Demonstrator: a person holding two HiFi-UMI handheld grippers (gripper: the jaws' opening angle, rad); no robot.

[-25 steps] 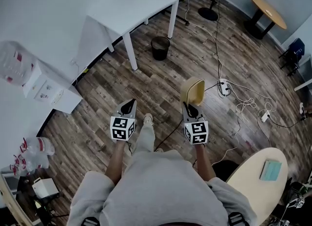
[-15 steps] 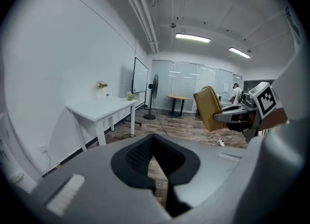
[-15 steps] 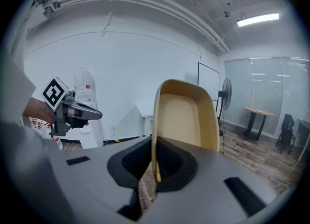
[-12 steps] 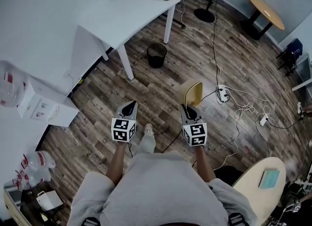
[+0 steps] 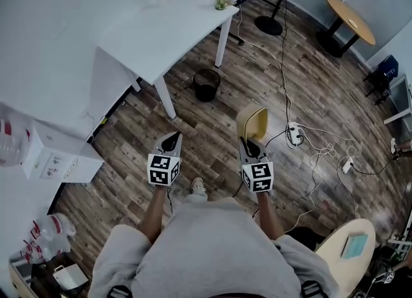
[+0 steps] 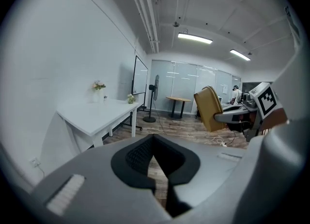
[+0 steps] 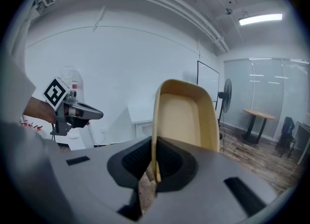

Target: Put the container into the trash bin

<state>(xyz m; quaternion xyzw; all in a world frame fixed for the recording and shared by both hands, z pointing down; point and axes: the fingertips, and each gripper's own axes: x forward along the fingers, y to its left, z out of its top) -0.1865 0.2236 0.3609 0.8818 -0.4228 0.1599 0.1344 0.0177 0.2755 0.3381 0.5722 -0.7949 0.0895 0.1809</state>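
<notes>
I have the right gripper with its fingers pinching one thin side wall of the beige, rounded-rectangular shallow container. The container stands on edge above the fingers, its hollow side turned to the right in the right gripper view. My landmark is the small, round black trash bin, which stands upright on the brown wood-plank floor just beside the edge of the long white bench. In the head view the container hangs over bare floor, nearer to me than the trash bin and off to its right, well apart from it and not over its mouth. The left gripper is also on my side of the trash bin, to its left, level with the right gripper. Its fingers are pressed together at the tips with nothing between them. A white power strip with loose cables lies on the floor to the right of the trash bin, past the container. A round wooden table stands far to the trash bin's right.
</notes>
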